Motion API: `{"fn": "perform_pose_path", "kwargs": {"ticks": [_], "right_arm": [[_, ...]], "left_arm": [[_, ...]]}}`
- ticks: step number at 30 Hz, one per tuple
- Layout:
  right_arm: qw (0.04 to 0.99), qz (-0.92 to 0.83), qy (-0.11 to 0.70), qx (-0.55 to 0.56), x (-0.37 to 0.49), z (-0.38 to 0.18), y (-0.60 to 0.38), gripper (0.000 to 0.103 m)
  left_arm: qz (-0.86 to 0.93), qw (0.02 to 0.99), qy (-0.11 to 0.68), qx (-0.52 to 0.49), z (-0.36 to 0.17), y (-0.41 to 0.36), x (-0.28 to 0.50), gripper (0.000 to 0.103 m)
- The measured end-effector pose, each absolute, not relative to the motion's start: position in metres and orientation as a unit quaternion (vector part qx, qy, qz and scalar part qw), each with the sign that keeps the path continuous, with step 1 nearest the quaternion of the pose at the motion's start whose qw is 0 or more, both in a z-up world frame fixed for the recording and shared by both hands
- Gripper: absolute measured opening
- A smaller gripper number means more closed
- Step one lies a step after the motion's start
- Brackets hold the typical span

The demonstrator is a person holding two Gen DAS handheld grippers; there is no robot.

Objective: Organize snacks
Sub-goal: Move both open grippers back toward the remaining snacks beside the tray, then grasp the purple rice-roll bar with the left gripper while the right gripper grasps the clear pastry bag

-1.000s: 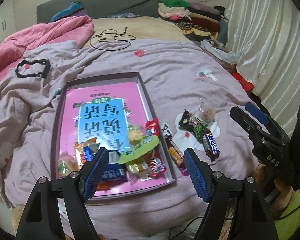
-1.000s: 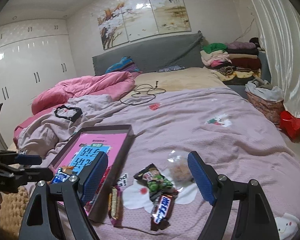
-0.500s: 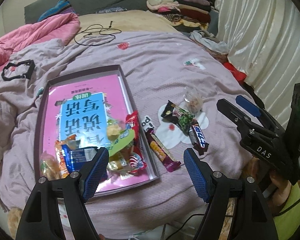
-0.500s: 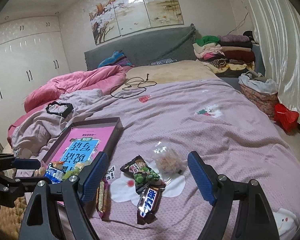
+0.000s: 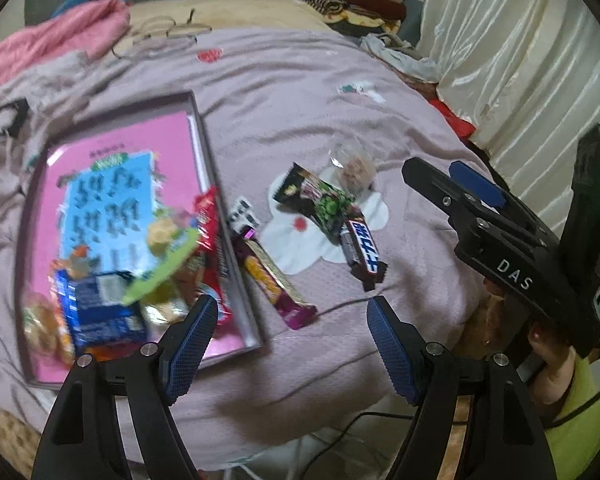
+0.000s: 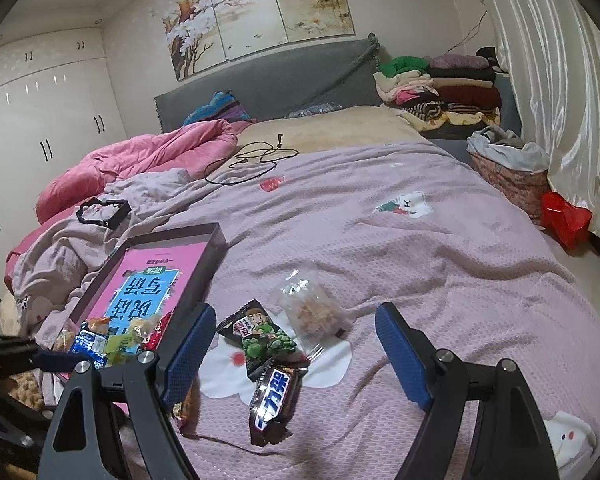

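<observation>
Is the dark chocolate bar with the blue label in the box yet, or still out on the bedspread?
Out. The chocolate bar lies on the bedspread, apart from the box, beside the green snack packet.

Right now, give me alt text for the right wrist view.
Open blue-padded tongs hover over loose snacks on a mauve bedspread: a dark chocolate bar, a green pea packet and a clear bag. To their left, a shallow box holds more snacks.

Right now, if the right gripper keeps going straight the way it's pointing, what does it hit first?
Probably the dark chocolate bar lying on the purple bedspread, which sits between the open right gripper fingers; depth is hard to judge.
</observation>
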State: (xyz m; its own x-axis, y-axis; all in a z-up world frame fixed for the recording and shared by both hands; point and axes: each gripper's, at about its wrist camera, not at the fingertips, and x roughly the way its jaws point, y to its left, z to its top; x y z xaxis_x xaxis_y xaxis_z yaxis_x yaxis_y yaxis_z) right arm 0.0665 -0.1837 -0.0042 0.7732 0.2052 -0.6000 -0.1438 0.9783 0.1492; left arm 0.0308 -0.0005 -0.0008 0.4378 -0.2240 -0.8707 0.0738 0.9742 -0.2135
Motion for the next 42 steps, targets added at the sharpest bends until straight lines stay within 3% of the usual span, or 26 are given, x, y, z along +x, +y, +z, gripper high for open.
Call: {"fn": "perform_pose_path", "kwargs": {"ticks": [3,8,12,30,32,42], "right_arm": [[0.94,0.091,0.324,0.053,0.068,-0.005,-0.187,0.081],[0.94,0.089,0.324,0.064,0.069,-0.005,-0.194,0.081],[0.939,0.089,0.324,0.068,0.071,-0.005,-0.196,0.081],[0.94,0.097,0.315,0.083,0.074,-0.003,-0.204,0.081],[0.94,0.096,0.317,0.078,0.077,-0.004,-0.204,0.081],[0.93,0.104,0.347,0.064,0.106,-0.018,-0.205,0.081]], "left_arm": [[-0.087,0.834,0.539,-0.077,-0.009,-0.005,0.039,0.077],[-0.096,0.815,0.562,-0.105,-0.017,-0.011,0.052,0.061],[-0.081,0.799,0.587,-0.106,-0.026,-0.015,0.064,0.054],[-0.015,0.734,0.657,-0.17,-0.068,-0.015,0.112,0.053],[-0.005,0.726,0.665,-0.173,-0.076,-0.016,0.112,0.048],[0.01,0.75,0.641,-0.164,-0.084,-0.032,0.13,0.048]]}}
